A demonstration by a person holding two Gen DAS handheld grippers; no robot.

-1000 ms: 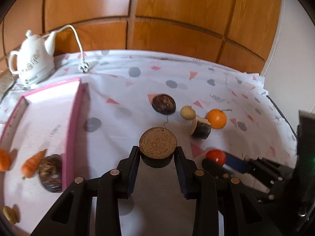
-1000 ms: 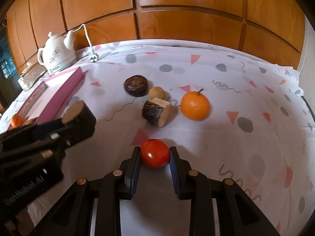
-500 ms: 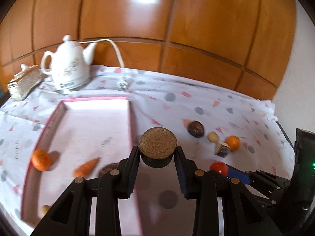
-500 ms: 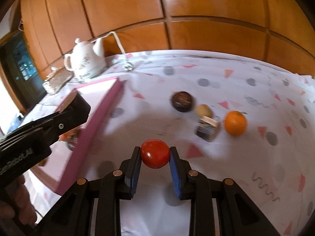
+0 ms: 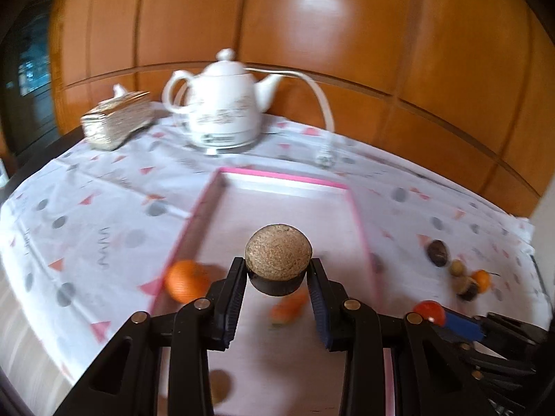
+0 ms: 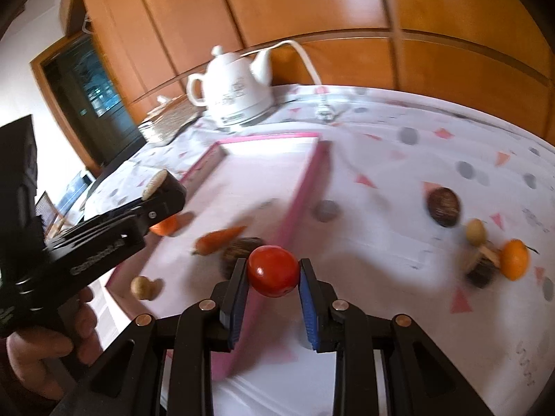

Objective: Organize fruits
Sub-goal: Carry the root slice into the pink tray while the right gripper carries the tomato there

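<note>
- Here the left gripper (image 5: 277, 277) is clamped on a round, dark-sided piece with a tan, speckled flat top (image 5: 278, 254) — possibly a cut kiwi half, though the blur leaves that unsure. It hangs above the pink-rimmed tray (image 5: 288, 176).
- The right gripper (image 6: 273, 277) is closed on a red tomato (image 6: 273, 271), its blue pads pressing both sides; it sits over the tray's near right wall (image 6: 305, 187).
- Inside the tray lie an orange (image 5: 185, 280) near the left wall, a carrot (image 6: 218, 239), a dark brown fruit (image 6: 239, 248) partly hidden behind the tomato, and a small tan round piece (image 6: 140, 286) near the front.
- On the patterned tablecloth (image 6: 399, 277), right of the tray, rest a dark brown round fruit (image 6: 443, 206), a small yellowish one (image 6: 475, 231), a dark cut piece (image 6: 480, 267) and a second orange (image 6: 515, 259) — the last three close together.
- A white teapot-style kettle (image 5: 225, 109) with its cord (image 5: 322, 104) stands behind the tray; a woven box (image 5: 116, 121) sits to its left.
- A hand (image 6: 45, 346) grips the left tool's handle.
</note>
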